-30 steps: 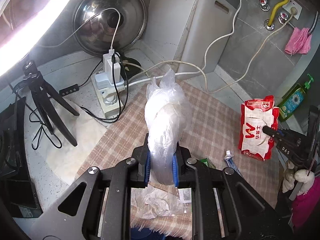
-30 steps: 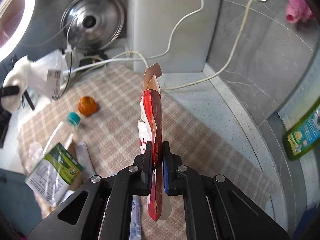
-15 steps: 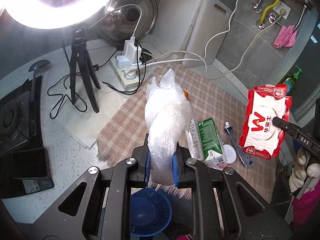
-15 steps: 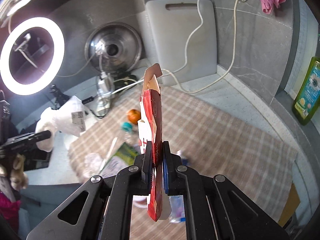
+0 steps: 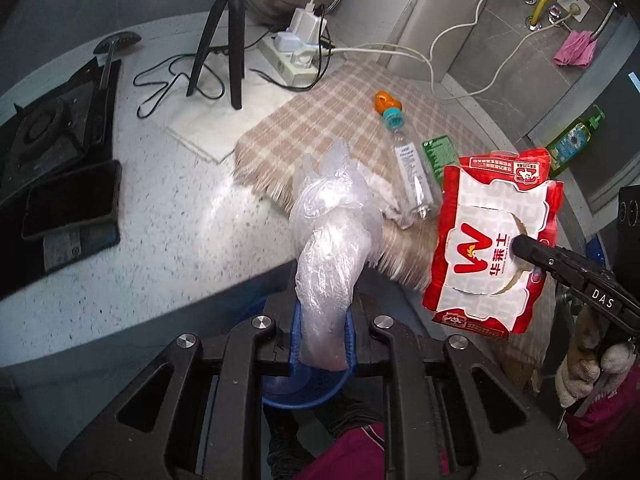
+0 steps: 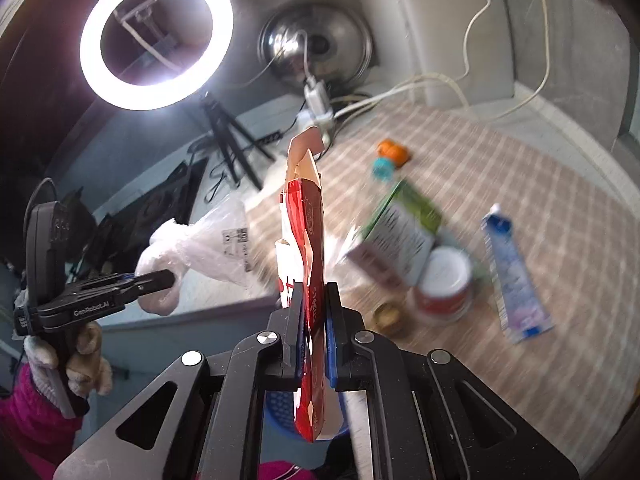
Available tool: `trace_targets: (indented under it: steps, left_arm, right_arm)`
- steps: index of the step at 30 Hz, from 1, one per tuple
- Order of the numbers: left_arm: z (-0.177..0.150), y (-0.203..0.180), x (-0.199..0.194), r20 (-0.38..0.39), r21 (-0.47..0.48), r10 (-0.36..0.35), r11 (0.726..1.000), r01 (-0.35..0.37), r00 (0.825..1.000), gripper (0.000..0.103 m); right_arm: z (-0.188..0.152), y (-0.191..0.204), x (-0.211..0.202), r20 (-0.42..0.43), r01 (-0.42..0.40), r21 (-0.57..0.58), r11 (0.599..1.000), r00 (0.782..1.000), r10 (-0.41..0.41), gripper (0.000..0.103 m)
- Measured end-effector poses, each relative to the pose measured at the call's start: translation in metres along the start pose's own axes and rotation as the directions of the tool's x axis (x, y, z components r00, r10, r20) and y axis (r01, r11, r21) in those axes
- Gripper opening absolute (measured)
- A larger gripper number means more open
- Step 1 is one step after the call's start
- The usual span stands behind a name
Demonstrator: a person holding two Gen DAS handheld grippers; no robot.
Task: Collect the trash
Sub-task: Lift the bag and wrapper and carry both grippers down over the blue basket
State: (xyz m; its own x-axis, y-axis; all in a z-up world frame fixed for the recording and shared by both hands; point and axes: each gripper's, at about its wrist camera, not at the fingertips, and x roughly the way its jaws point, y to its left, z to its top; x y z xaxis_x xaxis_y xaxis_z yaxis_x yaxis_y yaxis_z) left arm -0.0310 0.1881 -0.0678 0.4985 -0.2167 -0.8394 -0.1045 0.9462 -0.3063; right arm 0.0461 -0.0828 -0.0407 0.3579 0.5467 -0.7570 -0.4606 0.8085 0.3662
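My left gripper [image 5: 322, 336] is shut on a crumpled clear plastic bag [image 5: 330, 248], held past the counter's front edge above a blue basket [image 5: 298, 392]. The bag also shows in the right wrist view [image 6: 200, 248]. My right gripper [image 6: 314, 332] is shut on a flattened red and white carton [image 6: 306, 240], which also shows in the left wrist view [image 5: 492, 256]. It too hangs above the blue basket [image 6: 280, 412]. On the checked cloth [image 6: 540, 184] lie a green carton [image 6: 400, 236], a toothpaste tube [image 6: 514, 276], a clear bottle [image 5: 412, 168], a white tub [image 6: 442, 284] and an orange piece [image 6: 394, 152].
A ring light [image 6: 156, 36] on a black tripod [image 5: 224, 36] stands at the back left, by a power strip [image 5: 296, 52] with cables. A steel lid [image 6: 320, 48] and white board [image 6: 452, 28] lean on the wall. A stove [image 5: 52, 132] and phone [image 5: 72, 200] lie left.
Both grippers have pulled back and up from the cloth toward the counter's front edge, each still holding its item. The blue basket now lies beneath them.
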Motion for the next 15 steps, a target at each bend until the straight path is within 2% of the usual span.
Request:
trace_targets:
  steps: [9,15]
  left_arm:
    - [-0.057,0.009,0.032,-0.114,-0.039,0.011,0.999,-0.016,0.993,0.015]
    - [-0.079,0.005,0.053,-0.165,-0.036,0.007,0.999,-0.013,0.986,0.015]
  right_arm:
    - [-0.049,0.019,0.048,-0.114,-0.001,0.018,1.000,0.993,0.003,0.007]
    - [-0.079,0.024,0.067,-0.169,0.027,0.007,1.000,0.985,-0.026,0.007]
